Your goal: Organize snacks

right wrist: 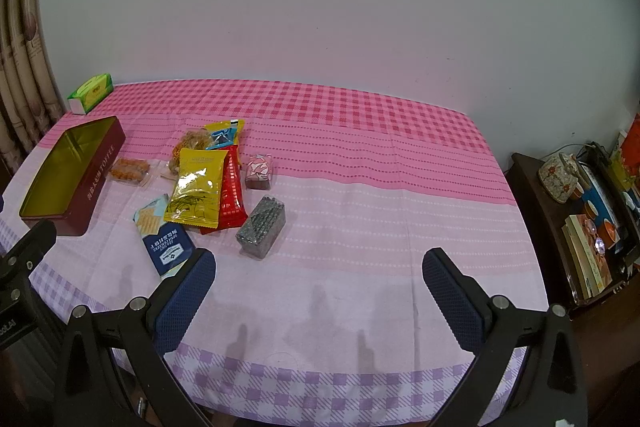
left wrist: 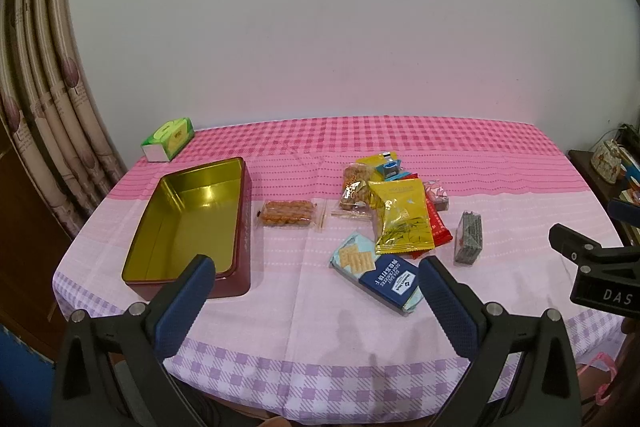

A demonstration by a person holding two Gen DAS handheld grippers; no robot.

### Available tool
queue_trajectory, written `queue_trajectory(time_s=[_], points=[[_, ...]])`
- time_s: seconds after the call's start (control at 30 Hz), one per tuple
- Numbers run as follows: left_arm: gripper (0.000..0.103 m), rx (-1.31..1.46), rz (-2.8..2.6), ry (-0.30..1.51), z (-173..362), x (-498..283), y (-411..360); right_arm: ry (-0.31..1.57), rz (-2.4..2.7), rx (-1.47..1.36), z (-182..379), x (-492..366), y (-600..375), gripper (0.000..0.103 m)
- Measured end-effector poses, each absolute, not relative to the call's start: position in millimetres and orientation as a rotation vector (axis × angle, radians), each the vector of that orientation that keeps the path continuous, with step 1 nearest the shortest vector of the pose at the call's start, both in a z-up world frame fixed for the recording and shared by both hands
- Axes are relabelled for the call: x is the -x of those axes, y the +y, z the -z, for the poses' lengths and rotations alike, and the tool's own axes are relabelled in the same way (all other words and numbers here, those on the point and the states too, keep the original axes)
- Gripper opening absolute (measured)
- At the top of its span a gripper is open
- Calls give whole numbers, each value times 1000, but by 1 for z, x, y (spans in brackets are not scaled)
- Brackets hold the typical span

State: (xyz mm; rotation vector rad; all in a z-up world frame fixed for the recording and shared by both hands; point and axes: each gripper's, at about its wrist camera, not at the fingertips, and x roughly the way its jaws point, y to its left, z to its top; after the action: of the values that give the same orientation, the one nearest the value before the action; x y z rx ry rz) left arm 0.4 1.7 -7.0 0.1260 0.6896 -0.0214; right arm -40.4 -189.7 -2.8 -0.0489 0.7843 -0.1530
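Both grippers hang wide apart and hold nothing. The left gripper (left wrist: pixel 316 283) hovers above the near part of the desk (left wrist: pixel 280 307), its blue pads spread; one pad sits in front of the near corner of the open tin (left wrist: pixel 192 223), the other just beside the blue cracker pack (left wrist: pixel 380 277), touching neither as far as can be seen. The right gripper (right wrist: pixel 318 273) is likewise spread over bare pink cloth, its left pad near the cracker pack.

Beyond the left gripper, the tin stands with its gold inside showing. Next to it lies a clear packet of orange snacks (left wrist: pixel 286 214). Further right sits a loose heap: a yellow bag (left wrist: pixel 402 217) overlapping a red bag (left wrist: pixel 438 227), and a grey packet (left wrist: pixel 469 237) a little apart. A green tissue box (left wrist: pixel 168 139) stands at the far left corner.
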Motion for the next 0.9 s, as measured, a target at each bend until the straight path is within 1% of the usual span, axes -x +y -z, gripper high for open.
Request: queue_trajectory(time_s=[0.57, 0.9], points=[[103, -75, 23, 710, 17, -6, 9, 763, 161, 35, 0, 41, -191, 103], [103, -72, 51, 752, 39, -16, 7, 779, 159, 42, 3, 39, -192, 103]])
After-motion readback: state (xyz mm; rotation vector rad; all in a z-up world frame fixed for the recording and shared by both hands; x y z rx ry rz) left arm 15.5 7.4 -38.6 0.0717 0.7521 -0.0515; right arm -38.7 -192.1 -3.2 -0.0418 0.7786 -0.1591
